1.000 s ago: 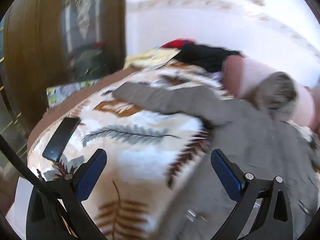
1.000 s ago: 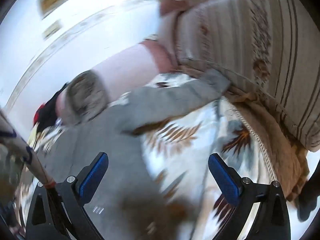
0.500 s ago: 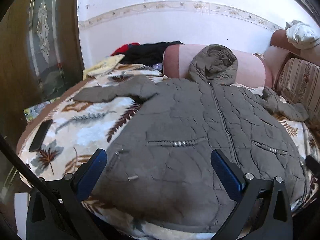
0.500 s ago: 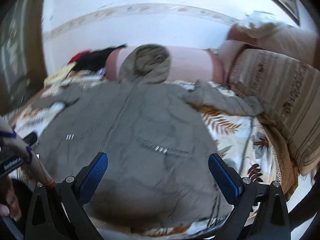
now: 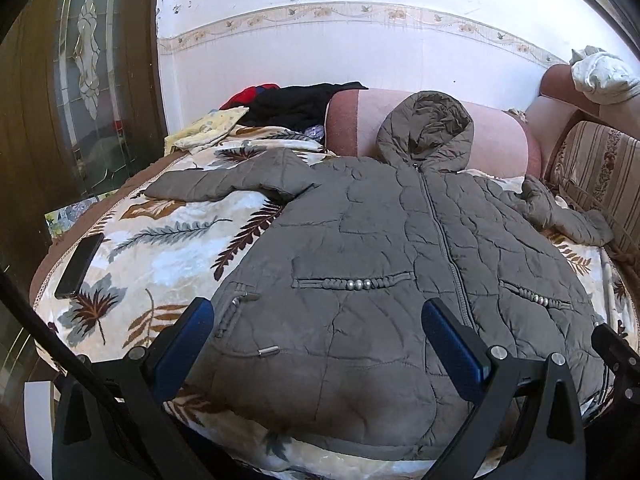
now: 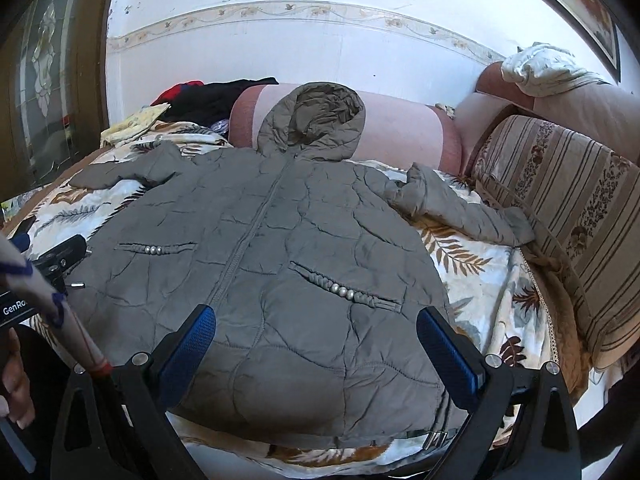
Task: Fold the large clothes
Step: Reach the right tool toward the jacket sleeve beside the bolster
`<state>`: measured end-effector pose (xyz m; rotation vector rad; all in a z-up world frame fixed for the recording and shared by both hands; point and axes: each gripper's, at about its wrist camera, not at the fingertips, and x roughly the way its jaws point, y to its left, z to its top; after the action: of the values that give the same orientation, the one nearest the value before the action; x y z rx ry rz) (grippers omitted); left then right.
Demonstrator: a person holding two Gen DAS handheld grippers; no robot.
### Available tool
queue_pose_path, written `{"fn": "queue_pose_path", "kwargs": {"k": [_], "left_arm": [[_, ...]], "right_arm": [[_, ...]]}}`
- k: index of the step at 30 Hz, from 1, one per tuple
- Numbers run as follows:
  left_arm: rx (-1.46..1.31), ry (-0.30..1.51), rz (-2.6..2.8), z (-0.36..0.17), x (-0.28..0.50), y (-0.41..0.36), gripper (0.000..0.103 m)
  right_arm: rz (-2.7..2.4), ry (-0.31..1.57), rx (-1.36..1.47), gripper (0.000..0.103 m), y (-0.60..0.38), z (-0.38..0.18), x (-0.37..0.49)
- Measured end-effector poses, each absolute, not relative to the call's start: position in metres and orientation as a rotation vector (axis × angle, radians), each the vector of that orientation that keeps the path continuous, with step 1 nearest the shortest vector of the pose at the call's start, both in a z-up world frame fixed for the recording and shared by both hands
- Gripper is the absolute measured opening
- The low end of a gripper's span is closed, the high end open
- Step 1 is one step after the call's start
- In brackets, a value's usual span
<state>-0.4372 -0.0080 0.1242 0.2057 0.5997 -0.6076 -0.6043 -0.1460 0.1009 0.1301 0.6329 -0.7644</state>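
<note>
Here, the left wrist view shows the left gripper (image 5: 318, 344) spread wide, empty, above the hem of the grey hooded jacket (image 5: 400, 248) lying flat on the leaf-print blanket (image 5: 160, 248). The right wrist view shows the right gripper (image 6: 316, 344) equally wide, empty, over the jacket's hem.
</note>
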Motion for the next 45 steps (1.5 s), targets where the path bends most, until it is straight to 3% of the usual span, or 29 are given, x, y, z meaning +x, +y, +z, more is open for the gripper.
{"fn": "queue_pose_path", "kwargs": {"k": [31,45], "left_arm": [[0.246,0.6,-0.623,0.12,-0.441,-0.011,0.103],[0.233,0.543,-0.828,0.145,-0.376,-0.165,0.103]], "right_arm": [[-0.723,0.665,0.204,0.102,-0.156,0.091,-0.605],[-0.901,0.686,0.374,0.102,-0.223,0.111,-0.656]]}}
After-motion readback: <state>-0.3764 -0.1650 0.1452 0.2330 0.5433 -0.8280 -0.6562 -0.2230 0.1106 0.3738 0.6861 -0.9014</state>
